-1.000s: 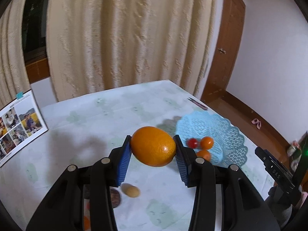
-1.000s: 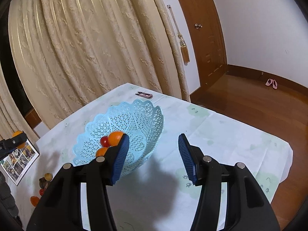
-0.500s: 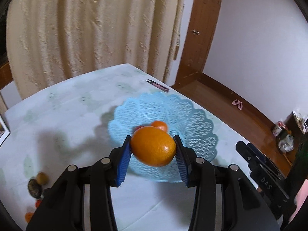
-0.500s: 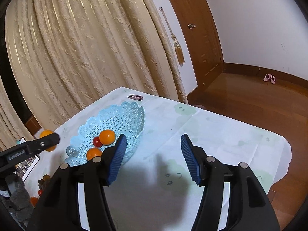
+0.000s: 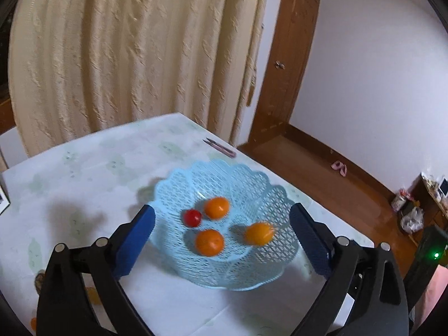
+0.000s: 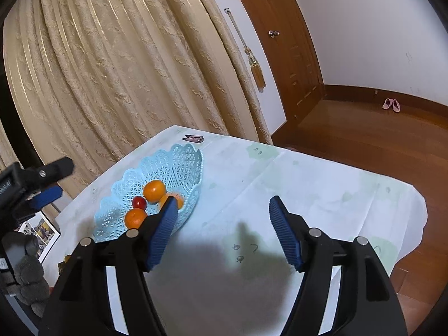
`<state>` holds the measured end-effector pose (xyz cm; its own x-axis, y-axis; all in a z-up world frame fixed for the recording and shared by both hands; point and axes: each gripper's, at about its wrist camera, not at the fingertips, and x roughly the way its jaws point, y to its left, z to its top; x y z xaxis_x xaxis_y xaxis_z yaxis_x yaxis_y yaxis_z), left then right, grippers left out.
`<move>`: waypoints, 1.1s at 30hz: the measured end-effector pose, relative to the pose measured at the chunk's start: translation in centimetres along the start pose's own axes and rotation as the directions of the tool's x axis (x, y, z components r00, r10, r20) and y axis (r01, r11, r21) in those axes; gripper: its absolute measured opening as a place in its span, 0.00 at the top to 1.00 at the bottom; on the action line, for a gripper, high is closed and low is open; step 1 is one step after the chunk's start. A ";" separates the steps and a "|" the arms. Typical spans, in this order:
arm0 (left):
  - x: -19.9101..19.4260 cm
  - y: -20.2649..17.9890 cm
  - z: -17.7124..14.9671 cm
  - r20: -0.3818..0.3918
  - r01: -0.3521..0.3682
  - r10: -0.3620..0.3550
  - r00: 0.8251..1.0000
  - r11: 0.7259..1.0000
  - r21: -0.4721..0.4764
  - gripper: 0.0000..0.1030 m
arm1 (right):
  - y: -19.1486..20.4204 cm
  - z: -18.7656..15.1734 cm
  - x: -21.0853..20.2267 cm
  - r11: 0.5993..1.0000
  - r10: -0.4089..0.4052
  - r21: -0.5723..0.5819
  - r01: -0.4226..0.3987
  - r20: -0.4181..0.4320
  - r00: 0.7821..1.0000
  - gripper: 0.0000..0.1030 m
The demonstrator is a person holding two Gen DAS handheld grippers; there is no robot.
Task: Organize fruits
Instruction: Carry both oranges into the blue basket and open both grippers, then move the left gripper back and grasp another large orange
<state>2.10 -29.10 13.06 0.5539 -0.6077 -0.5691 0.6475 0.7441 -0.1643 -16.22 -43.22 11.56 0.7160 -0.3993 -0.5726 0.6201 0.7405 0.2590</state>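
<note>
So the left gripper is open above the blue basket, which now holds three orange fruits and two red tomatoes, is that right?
Not quite: the left wrist view shows only one red tomato in the blue basket. The three orange fruits are there, and the left gripper is open above it.

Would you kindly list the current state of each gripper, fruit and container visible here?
left gripper: open, empty, above the basket
right gripper: open, empty
blue basket: upright on the table, holding four fruits
three orange fruits: inside the basket
red tomato: inside the basket
door: shut
</note>
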 end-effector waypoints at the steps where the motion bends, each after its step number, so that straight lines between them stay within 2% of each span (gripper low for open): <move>1: -0.3 0.4 0.1 0.009 -0.007 0.007 1.000 1.000 -0.006 0.05 | 0.0 -0.1 0.0 1.000 0.001 0.001 -0.001 0.001 1.000 0.33; 7: -2.7 3.2 0.8 0.043 -0.042 0.044 0.998 0.998 -0.054 0.05 | 1.2 -0.4 -0.5 1.000 0.023 0.013 -0.023 0.025 0.999 0.24; 14: -5.6 7.4 0.9 0.061 -0.105 0.114 0.992 0.986 -0.130 0.05 | 3.2 -0.8 -0.9 0.999 0.051 -0.003 -0.051 0.031 0.998 0.24; 22: -9.2 12.6 -0.1 0.064 -0.252 0.266 0.962 0.953 -0.169 0.05 | 6.3 -1.6 -1.1 0.994 0.098 -0.054 -0.097 0.017 0.995 0.24; 33: -13.2 17.5 -2.9 0.062 -0.343 0.359 0.931 0.920 -0.191 0.05 | 11.7 -3.4 -0.7 0.971 0.183 -0.151 -0.188 -0.045 0.982 0.24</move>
<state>4.63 -7.30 15.38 0.7807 -0.3154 -0.5395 0.3058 0.9457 -0.1103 -10.59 -32.49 12.37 0.8020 -0.2321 -0.5504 0.4191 0.8752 0.2417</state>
